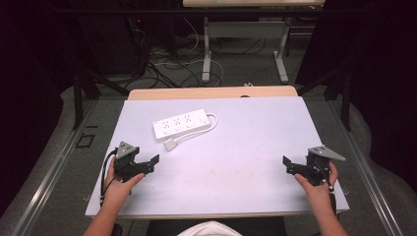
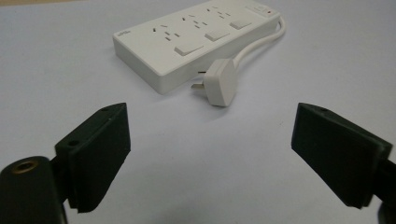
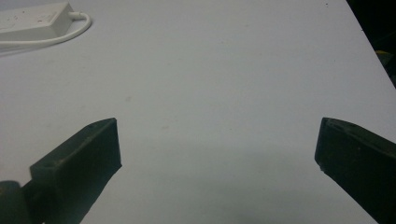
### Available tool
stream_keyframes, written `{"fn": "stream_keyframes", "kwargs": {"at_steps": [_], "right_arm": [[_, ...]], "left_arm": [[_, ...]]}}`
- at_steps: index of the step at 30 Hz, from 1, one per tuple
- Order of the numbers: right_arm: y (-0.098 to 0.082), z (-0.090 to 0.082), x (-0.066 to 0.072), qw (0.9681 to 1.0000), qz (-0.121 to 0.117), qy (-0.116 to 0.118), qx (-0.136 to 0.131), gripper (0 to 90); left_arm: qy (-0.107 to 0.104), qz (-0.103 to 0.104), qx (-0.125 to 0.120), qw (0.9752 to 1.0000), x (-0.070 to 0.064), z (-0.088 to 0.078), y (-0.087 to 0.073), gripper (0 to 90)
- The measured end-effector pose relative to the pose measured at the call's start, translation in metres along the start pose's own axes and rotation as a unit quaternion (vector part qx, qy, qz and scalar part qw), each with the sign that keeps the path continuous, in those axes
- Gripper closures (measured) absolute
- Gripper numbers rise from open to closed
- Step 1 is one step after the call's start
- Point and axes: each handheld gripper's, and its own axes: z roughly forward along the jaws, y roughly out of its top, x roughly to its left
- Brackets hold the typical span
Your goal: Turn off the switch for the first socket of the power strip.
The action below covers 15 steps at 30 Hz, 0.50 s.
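Observation:
A white power strip with three sockets lies on the pale table, left of centre. Its cord loops round the right end and its white plug rests on the table just in front of the strip. My left gripper sits near the front left of the table, below the plug, open with nothing between its jaws. In the left gripper view the strip and plug lie ahead of the spread jaws. My right gripper rests at the front right, open and empty. The right gripper view catches the strip's end far off at top left.
The table's front edge runs just behind both hands. A wooden strip borders the far edge. Beyond it are cables on the floor and the legs of another table. Dark curtains close in both sides.

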Motion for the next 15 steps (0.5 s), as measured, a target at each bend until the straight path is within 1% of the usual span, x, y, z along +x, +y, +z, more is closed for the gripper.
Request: {"fn": "stream_keyframes", "kwargs": {"at_steps": [2,3,4,5,6,7,8,9,10,12,13,15], "right_arm": [[0.0,0.001,0.0,1.0,-0.006,0.001,-0.001,0.0],[-0.001,0.001,0.0,1.0,-0.004,0.002,0.001,0.0],[-0.001,0.002,0.001,1.0,-0.002,0.003,-0.004,0.3],[-0.001,0.001,0.001,1.0,-0.003,0.008,0.0,0.6],[-0.002,0.001,0.0,0.9999,-0.006,0.009,0.0,1.0],[-0.002,0.002,0.001,0.9999,-0.007,0.008,-0.002,1.2],[-0.002,0.001,0.0,0.9999,-0.01,0.007,0.003,1.3],[-0.002,0.0,0.0,0.9999,-0.01,0.006,0.006,1.5],[-0.002,0.0,0.0,0.9999,-0.007,0.009,0.003,1.6],[-0.002,-0.001,0.0,0.9999,-0.013,0.01,-0.002,1.9],[-0.003,-0.002,0.001,1.0,-0.005,0.008,0.0,2.0],[-0.002,-0.002,0.001,1.0,-0.004,0.008,-0.001,2.4]], "left_arm": [[-0.002,0.002,-0.001,1.0,-0.001,0.0,0.001,16.1],[-0.002,0.002,-0.001,1.0,-0.001,0.0,0.001,16.4],[-0.004,0.003,0.0,1.0,-0.003,0.001,0.003,17.1],[-0.007,-0.002,-0.005,1.0,-0.004,0.001,0.003,17.3],[-0.012,-0.006,-0.005,0.9999,-0.004,0.001,0.004,18.3],[-0.012,-0.006,-0.005,0.9999,-0.004,0.001,0.004,21.0],[-0.013,-0.011,-0.007,0.9998,-0.006,0.001,0.005,22.3],[-0.014,-0.008,-0.009,0.9998,-0.008,0.001,0.006,22.8],[-0.013,-0.006,-0.01,0.9998,-0.009,0.001,0.006,24.4],[-0.013,-0.005,-0.01,0.9999,-0.01,0.001,0.006,26.4],[-0.016,-0.007,-0.007,0.9998,-0.012,0.002,0.007,27.0],[-0.021,-0.004,-0.001,0.9998,-0.014,0.002,0.008,28.1]]}}
